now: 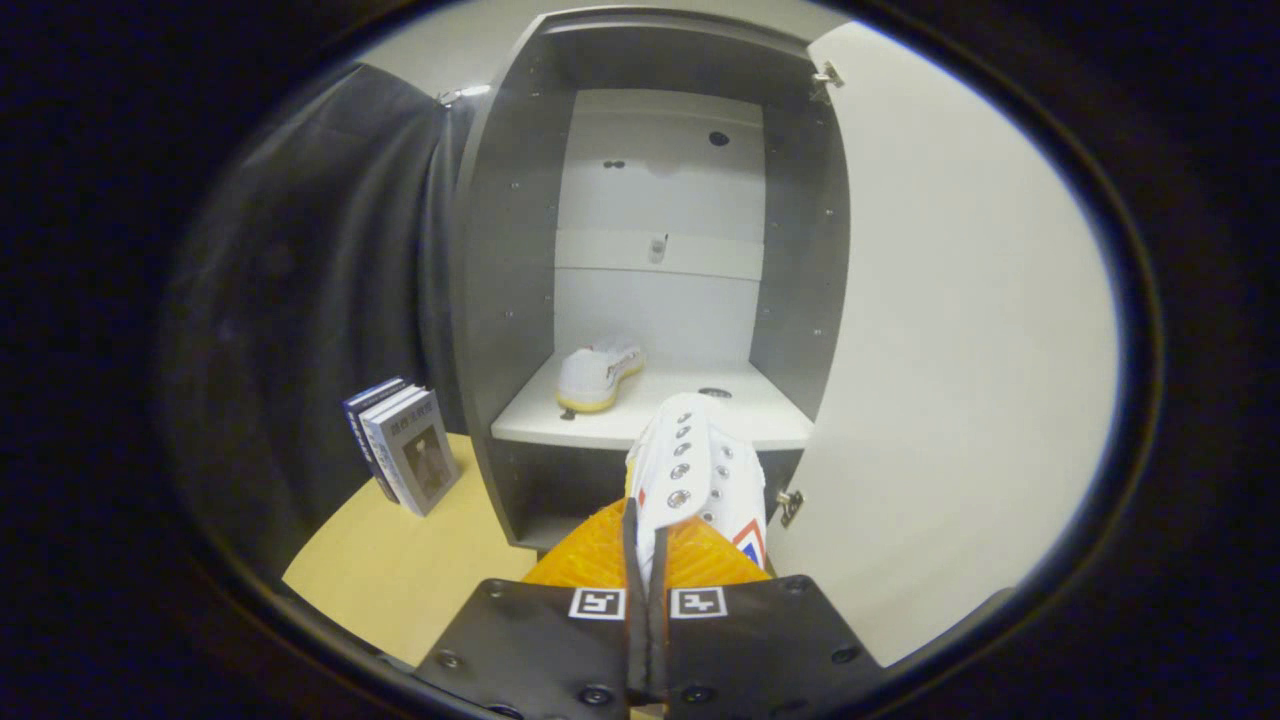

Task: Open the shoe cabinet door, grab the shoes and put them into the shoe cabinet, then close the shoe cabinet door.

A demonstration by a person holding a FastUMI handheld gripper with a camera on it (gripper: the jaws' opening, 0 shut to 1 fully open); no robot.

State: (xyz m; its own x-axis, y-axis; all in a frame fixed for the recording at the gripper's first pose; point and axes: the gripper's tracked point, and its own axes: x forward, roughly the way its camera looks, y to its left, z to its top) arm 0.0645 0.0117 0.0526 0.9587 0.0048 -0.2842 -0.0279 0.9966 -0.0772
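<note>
Curtain (330, 250): a dark cloth was seen hanging at the far left, behind the books.
Books (405, 455): a small group was stood upright on the worktop, just left of the cabinet, spines turned toward the camera.
Worktop (400, 570): a pale wood surface was noted under the books and the cabinet base.
Shoe cabinet (510, 260): grey side walls and a pale back panel were recorded; the interior was exposed.
Shelf (600, 425): a white shelf was seen across the lower part of the cabinet.
First shoe (597, 374): a white shoe with a yellowish sole was lying on the left part of the shelf, toward the back.
Gripper (645, 555): the jaws were drawn almost together and clamped on the second shoe, a thin edge of it pinched between them.
Second shoe (695, 470): a white lace-up shoe with metal eyelets was held up just ahead of the jaws, in front of the shelf's front edge, its far end overlapping the shelf in view.
Door (960, 330): the white door was swung open at the right, hinges visible at its top and bottom.
</note>
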